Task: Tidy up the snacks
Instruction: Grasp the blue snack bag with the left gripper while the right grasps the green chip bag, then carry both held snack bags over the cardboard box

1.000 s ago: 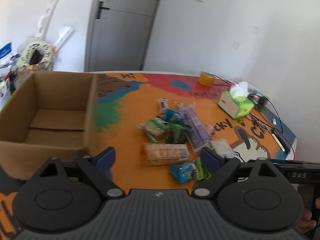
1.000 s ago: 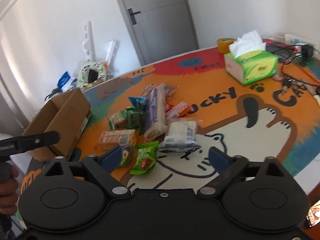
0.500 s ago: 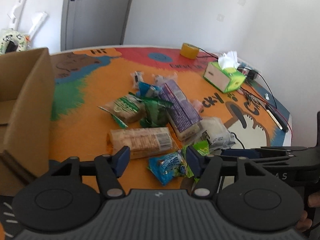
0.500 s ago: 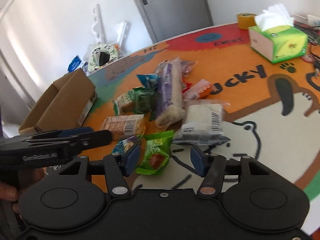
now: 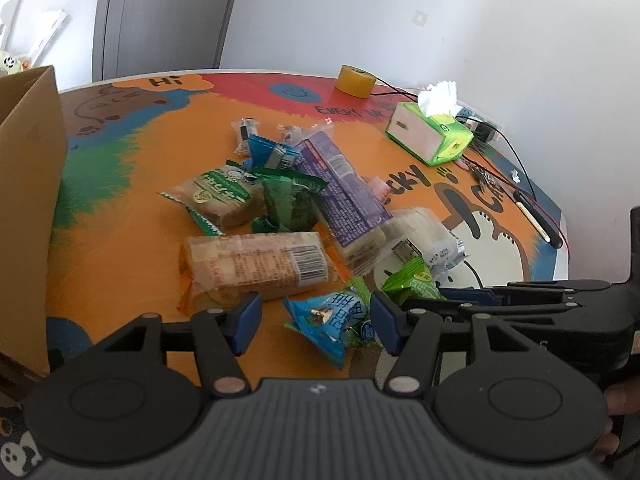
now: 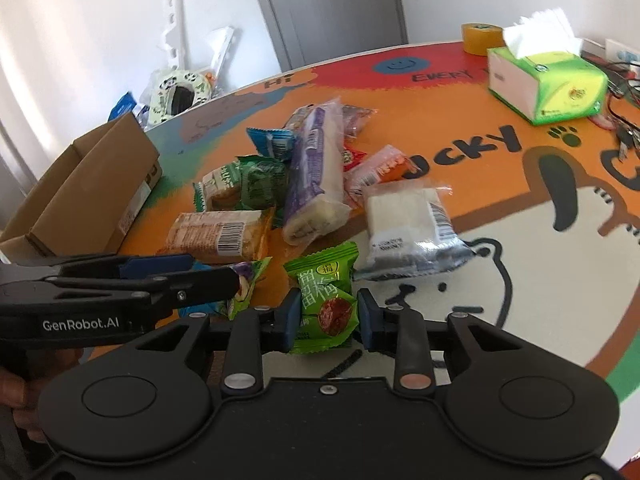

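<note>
In the left wrist view, the left tongs (image 5: 316, 322) stand about half open, low over the tabletop (image 5: 120, 248). Their jaws have just been closing, and the blue snack packet (image 5: 332, 320) lies between them, its long axis slanting from the left pad towards the right one. The right pad looks to be at the packet's edge; the left pad stands clear of it, so no grip is made out. The long biscuit pack (image 5: 256, 268) lies just beyond the left pad, crosswise to the reach. The cardboard box (image 5: 28, 200) stands well off to the left of these tongs.

In the right wrist view, the right tongs (image 6: 329, 320) have just been closing and now pinch the green plum packet (image 6: 326, 300) from both sides, pads pressed on its lower half. The packet's long axis runs straight ahead, along the fingers. The left tongs reach in from the left, tips just beside the green packet. The box lies far left and ahead, so the left hand is likely the nearer to it.
</note>
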`<state>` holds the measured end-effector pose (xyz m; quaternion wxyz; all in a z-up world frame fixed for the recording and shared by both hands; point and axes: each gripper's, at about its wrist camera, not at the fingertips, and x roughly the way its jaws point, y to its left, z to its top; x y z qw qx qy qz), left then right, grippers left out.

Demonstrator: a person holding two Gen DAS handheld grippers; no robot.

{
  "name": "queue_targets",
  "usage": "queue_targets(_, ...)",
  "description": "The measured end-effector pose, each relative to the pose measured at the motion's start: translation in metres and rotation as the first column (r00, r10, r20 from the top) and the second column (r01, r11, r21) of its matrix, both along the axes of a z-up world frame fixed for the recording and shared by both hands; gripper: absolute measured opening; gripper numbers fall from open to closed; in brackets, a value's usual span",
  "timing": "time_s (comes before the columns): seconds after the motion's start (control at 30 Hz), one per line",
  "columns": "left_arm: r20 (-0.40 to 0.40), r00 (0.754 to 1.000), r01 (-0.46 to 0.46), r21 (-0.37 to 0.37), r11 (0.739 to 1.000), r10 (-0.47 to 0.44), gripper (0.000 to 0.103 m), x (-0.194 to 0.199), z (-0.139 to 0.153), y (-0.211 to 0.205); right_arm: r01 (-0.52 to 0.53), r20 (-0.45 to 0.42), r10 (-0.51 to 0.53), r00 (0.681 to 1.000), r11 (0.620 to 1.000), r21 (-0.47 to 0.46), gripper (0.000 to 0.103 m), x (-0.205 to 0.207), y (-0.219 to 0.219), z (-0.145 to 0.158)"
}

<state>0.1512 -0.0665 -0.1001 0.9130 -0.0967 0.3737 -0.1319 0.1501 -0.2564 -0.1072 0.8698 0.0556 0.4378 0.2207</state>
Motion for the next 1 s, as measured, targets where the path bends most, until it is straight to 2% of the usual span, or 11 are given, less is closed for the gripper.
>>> queue_targets(0.23, -0.007, 1.0, -0.025, 0.024, 0.999, 0.025, 0.059, -0.001, -0.003, -0.009, -0.011, 0.013, 0.011, 1.0, 1.0, -0.002, 0.03, -0.007, -0.012, 0.0)
queue_targets(0.4, 0.001, 0.999, -0.05, 0.078, 0.996, 0.05, 0.059, 0.0, -0.006, -0.024, -0.038, 0.029, 0.038, 0.999, 0.999, 0.0, 0.032, -0.005, -0.019, -0.002)
queue_targets(0.43, 0.003, 0.999, -0.052, 0.081, 0.995, 0.052, 0.057, 0.0, -0.006, -0.027, -0.039, 0.034, 0.039, 0.999, 0.999, 0.004, 0.033, -0.005, -0.019, -0.002)
queue_targets(0.47, 0.006, 0.999, -0.051, 0.086, 0.995, 0.051, 0.049, -0.001, -0.006, -0.03, -0.041, 0.04, 0.041, 0.998, 0.999, 0.004, 0.034, -0.004, -0.019, -0.003)
queue_targets(0.5, 0.009, 0.999, -0.052, 0.093, 0.994, 0.051, 0.046, -0.001, -0.006, -0.032, -0.043, 0.047, 0.043, 0.998, 0.999, 0.003, 0.034, -0.004, -0.019, -0.004)
queue_targets(0.57, 0.009, 0.997, -0.076, 0.1, 0.992, 0.075, 0.03, -0.001, -0.007, -0.034, -0.051, 0.06, 0.051, 0.997, 0.999, 0.005, 0.035, -0.003, -0.019, -0.005)
queue_targets(0.63, 0.005, 0.996, -0.089, 0.1, 0.991, 0.089, 0.027, 0.0, -0.006, -0.035, -0.06, 0.075, 0.059, 0.995, 0.998, 0.014, 0.035, -0.002, -0.02, -0.007)
queue_targets(0.8, 0.006, 0.994, -0.107, 0.139, 0.985, 0.107, 0.025, 0.0, -0.004, -0.044, -0.072, 0.081, 0.066, 0.995, 0.995, 0.069, 0.032, 0.004, -0.029, -0.01)
queue_targets(1.0, -0.003, 0.986, -0.166, 0.15, 0.975, 0.169, 0.024, -0.001, 0.004, -0.049, -0.109, 0.058, 0.102, 0.993, 0.987, 0.121, 0.031, 0.011, -0.041, -0.011)
